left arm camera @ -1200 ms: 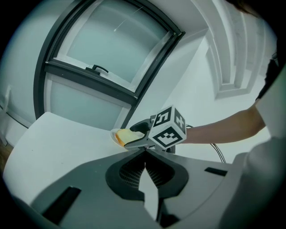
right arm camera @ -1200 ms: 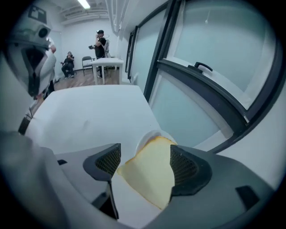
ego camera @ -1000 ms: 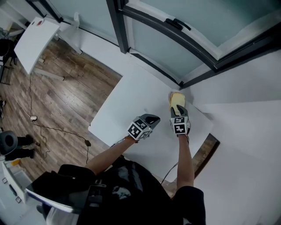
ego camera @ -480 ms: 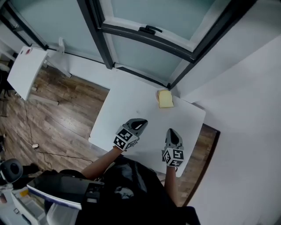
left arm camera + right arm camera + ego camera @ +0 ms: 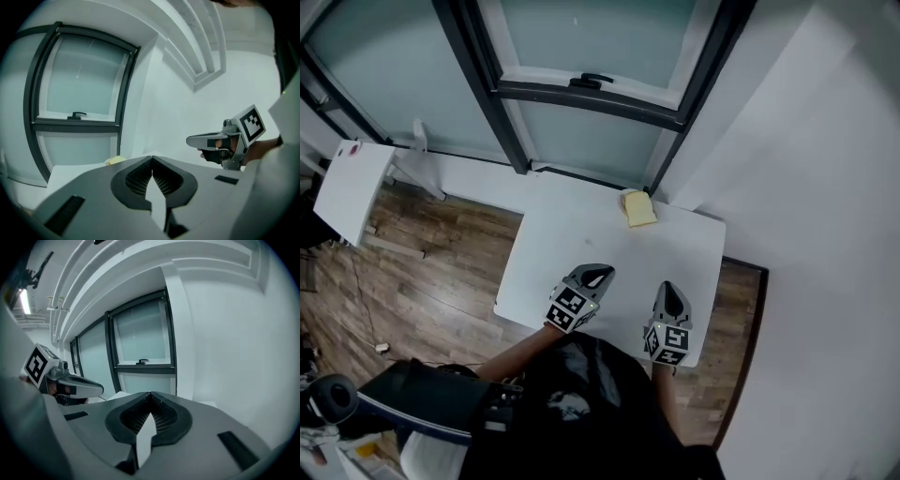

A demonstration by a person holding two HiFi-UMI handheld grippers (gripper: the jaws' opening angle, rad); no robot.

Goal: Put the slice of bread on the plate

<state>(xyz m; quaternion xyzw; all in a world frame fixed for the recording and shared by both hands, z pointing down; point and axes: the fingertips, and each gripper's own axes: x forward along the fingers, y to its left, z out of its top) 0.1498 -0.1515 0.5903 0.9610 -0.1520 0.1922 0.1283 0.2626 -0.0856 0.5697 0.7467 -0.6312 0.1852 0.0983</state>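
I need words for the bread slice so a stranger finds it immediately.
Start at the dark-framed window. Below it stands a white table, and the bread slice lies at its far right corner. It is the only yellow thing on that top.

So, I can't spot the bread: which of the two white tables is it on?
The table right before the person: the bread slice lies at its far corner. The other table, off left, has none.

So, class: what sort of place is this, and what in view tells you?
Probably a plain office or lab room, not a kitchen: a white table stands against a big dark-framed window, on a wood-plank floor, with a second white table off to the side.
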